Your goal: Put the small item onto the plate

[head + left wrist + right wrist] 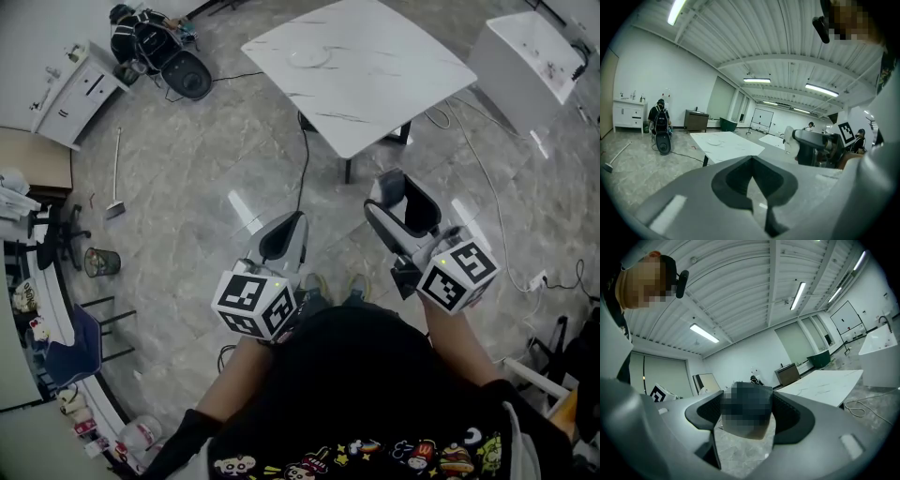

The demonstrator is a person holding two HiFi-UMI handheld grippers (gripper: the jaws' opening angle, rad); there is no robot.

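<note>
A white marble table (361,70) stands on the floor ahead of me, with a pale round plate (309,56) near its far left side. The same table (725,143) and plate (714,141) appear small in the left gripper view. I cannot make out any small item. Both grippers are held in the air in front of my body, well short of the table. My left gripper (286,225) (751,160) has its jaws together with nothing in them. My right gripper (405,195) (747,401) stands open and empty. The right gripper view shows the table (825,385) at its right.
A white cabinet (80,86) and a black bag (161,49) stand at the far left. A broom (114,178) and a mesh bin (101,261) are on the floor on the left. A white tub (532,52) is at the top right. Cables (478,159) trail across the floor.
</note>
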